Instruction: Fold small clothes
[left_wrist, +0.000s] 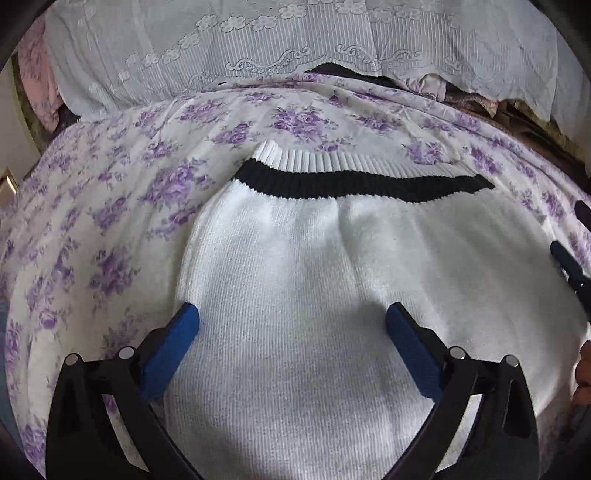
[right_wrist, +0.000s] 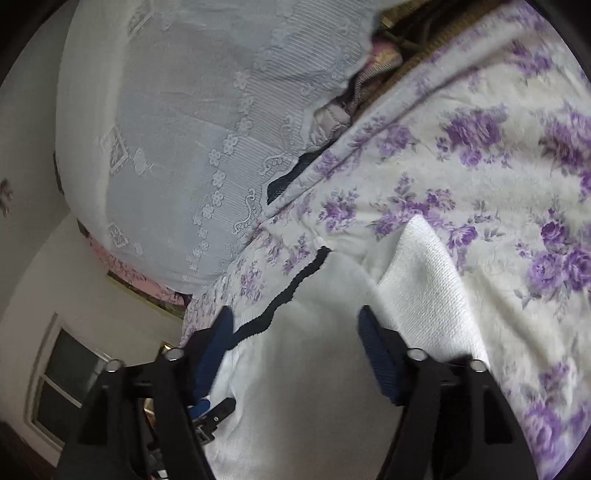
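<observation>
Sweater (left_wrist: 295, 295), white knit with a black stripe, lies on the floral bedspread (left_wrist: 110, 206); left hand-held gripper (left_wrist: 291, 325) and right hand-held gripper (right_wrist: 295, 325) both hover above it, jaws apart and empty.

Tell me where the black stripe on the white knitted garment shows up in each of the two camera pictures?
Left wrist view: the black stripe runs side to side above the middle, just below the garment's white ribbed edge.
Right wrist view: the black stripe runs slantwise left of centre, towards the left finger.
Shared landmark: the purple-flowered sheet under the garment.
</observation>
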